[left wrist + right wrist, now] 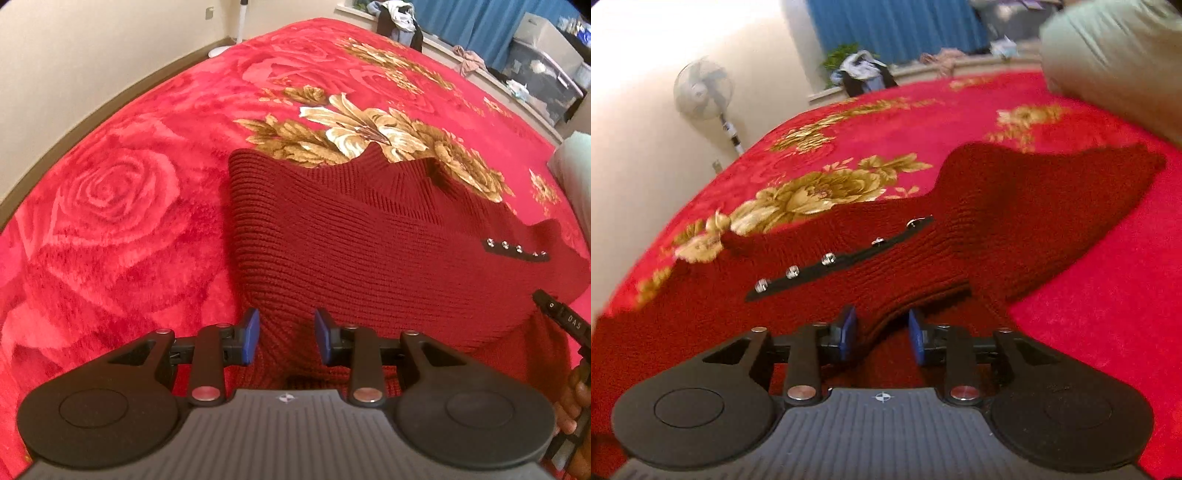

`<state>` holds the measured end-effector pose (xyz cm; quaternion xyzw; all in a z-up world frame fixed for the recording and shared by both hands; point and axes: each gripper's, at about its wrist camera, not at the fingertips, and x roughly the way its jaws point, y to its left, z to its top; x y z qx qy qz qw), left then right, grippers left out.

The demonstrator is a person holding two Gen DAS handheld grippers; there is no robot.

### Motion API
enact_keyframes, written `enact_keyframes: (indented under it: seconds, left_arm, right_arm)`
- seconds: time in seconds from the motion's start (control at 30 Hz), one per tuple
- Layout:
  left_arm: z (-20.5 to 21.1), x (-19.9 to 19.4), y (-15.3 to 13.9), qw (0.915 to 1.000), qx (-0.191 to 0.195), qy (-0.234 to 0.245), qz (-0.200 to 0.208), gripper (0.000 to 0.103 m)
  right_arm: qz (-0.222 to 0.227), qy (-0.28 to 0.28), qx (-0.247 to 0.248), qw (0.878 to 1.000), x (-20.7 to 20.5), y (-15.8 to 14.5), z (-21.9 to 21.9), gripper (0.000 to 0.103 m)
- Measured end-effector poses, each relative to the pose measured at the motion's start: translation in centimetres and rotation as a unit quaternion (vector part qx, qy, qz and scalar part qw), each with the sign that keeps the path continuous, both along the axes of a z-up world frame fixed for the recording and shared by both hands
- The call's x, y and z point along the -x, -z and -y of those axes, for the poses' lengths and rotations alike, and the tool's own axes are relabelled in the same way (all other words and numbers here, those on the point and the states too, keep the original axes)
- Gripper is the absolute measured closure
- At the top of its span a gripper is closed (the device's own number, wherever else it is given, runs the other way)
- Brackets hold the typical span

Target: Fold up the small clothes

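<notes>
Lying under both tools, the dark red ribbed knit sweater [369,236] covers the rose-patterned red bed blanket [110,206]; left tool [284,338] gapes open; right tool [882,338] gapes around a sweater fold.

Sweater [369,240] lies on blanket [110,203], seemingly folded.

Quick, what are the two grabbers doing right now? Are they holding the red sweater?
Left gripper: jaws open, sweater between them, not pinched.
Right gripper: jaws open around a fold of the sweater, not clamped.
</notes>
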<state>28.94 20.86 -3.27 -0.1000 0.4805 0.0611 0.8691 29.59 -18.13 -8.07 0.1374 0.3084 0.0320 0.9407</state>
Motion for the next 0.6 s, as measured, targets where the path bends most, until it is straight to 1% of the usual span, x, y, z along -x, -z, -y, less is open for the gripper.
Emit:
enact_keyframes:
  seconds: [0.1,0.23,0.43,0.53,0.6]
  left_arm:
    - [0.1,-0.2,0.0,1.0000,-0.001,-0.002,0.000,0.067]
    - [0.2,-0.3,0.0,1.0000,-0.003,-0.001,0.001,0.067]
    - [0.4,-0.2,-0.3,1.0000,-0.004,-0.001,0.006,0.067]
    - [1.0,-0.1,-0.8,0.9998,-0.011,0.011,0.015,0.067]
    - [1.4,-0.1,-0.6,0.9996,-0.014,0.019,0.013,0.067]
  right_arm:
    - [0.016,-0.006,0.009,1.000,0.1,0.3,0.0,0.071]
    - [0.027,-0.004,0.014,1.000,0.4,0.5,0.0,0.071]
    - [0.028,-0.004,0.012,1.000,0.3,0.5,-0.2,0.071]
    - [0.028,-0.004,0.014,0.999,0.4,0.5,-0.2,0.071]
    - [0.030,-0.003,0.016,0.999,0.4,0.6,-0.3,0.071]
